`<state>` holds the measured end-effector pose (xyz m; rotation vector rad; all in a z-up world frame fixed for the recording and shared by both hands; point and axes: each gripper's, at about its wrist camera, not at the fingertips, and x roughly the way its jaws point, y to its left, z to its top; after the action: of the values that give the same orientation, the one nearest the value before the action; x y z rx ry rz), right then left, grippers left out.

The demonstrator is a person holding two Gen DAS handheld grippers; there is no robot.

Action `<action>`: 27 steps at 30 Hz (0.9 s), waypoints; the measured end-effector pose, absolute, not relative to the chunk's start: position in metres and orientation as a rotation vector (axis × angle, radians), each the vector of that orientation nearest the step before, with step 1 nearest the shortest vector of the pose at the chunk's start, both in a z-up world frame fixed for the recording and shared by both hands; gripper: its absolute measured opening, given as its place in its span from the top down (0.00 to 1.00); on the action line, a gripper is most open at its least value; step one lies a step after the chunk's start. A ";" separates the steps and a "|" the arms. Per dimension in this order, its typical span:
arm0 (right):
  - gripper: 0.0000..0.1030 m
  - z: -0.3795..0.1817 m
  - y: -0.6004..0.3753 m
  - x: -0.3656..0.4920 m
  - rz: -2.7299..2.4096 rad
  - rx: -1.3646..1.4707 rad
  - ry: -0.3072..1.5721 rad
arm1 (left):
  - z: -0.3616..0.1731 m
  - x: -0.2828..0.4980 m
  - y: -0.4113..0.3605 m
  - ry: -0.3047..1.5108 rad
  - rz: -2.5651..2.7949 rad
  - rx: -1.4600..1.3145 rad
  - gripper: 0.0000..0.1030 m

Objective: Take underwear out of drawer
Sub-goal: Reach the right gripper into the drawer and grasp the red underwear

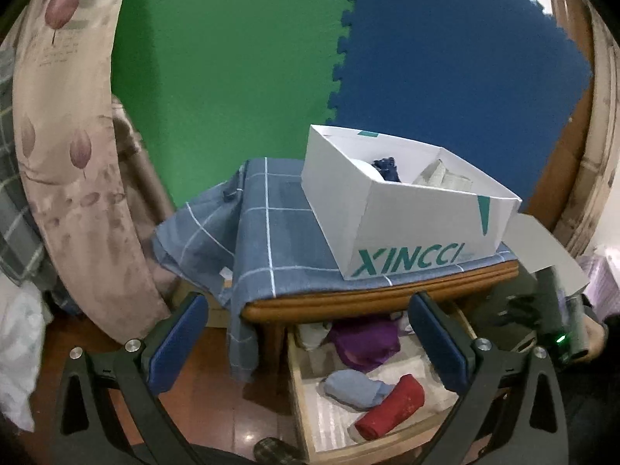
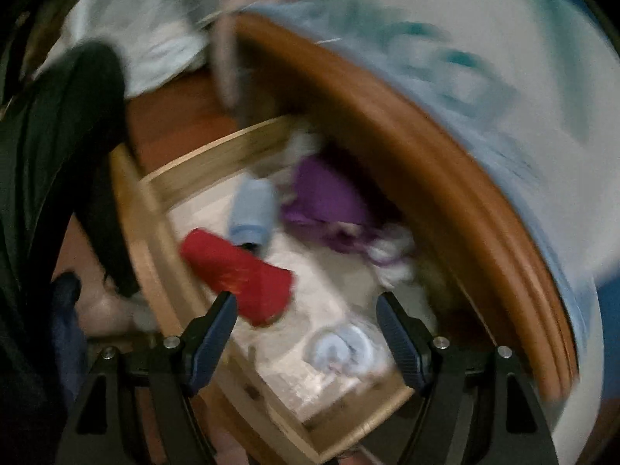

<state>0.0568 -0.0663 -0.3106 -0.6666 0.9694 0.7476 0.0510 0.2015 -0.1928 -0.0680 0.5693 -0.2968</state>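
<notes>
With drawer (image 2: 155,209) open, lower right gripper (image 2: 306,333) onto a roll.
Both empty: right fingers fairly wide, left gripper (image 1: 310,333) widest; red roll (image 2: 240,271) just ahead-left, pale roll (image 2: 341,348) between fingertips.

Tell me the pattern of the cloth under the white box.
Blue cloth with thin white grid lines, a check pattern; clearest in the left wrist view.

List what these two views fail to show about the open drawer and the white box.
- Back of the drawer, left wrist view: hidden under the tabletop.
- white box contents, left wrist view: mostly hidden by its walls.
- purple garment, right wrist view: motion-blurred, shape unclear.
- pale roll, right wrist view: blurred, kind unclear.
</notes>
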 end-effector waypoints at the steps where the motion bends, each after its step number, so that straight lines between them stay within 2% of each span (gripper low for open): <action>1: 0.26 -0.319 -0.052 0.060 0.783 -0.715 1.000 | -0.194 0.046 0.207 0.560 -0.304 -0.078 0.01; 6: 0.26 -0.365 -0.018 0.086 0.838 -0.878 1.121 | -0.206 0.043 0.228 0.538 -0.308 -0.187 0.01; 11: 0.26 -0.395 -0.006 0.105 0.884 -0.844 1.224 | -0.216 0.045 0.252 0.540 -0.295 -0.309 0.01; 18: 0.28 -0.430 0.003 0.107 0.972 -0.825 1.333 | -0.226 0.057 0.251 0.599 -0.292 -0.308 0.01; 22: 0.44 -0.446 0.002 0.108 1.012 -0.759 1.441 | -0.230 0.064 0.240 0.621 -0.295 -0.271 0.01; 25: 0.57 -0.438 0.000 0.100 1.009 -0.744 1.412 | -0.230 0.066 0.234 0.627 -0.295 -0.254 0.01; 27: 0.61 -0.430 -0.005 0.094 0.994 -0.728 1.390 | -0.230 0.065 0.231 0.628 -0.295 -0.243 0.01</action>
<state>0.0935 -0.0051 -0.4296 -0.7279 1.3900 0.9936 0.0654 0.2310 -0.2298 -0.2433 0.6280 -0.2949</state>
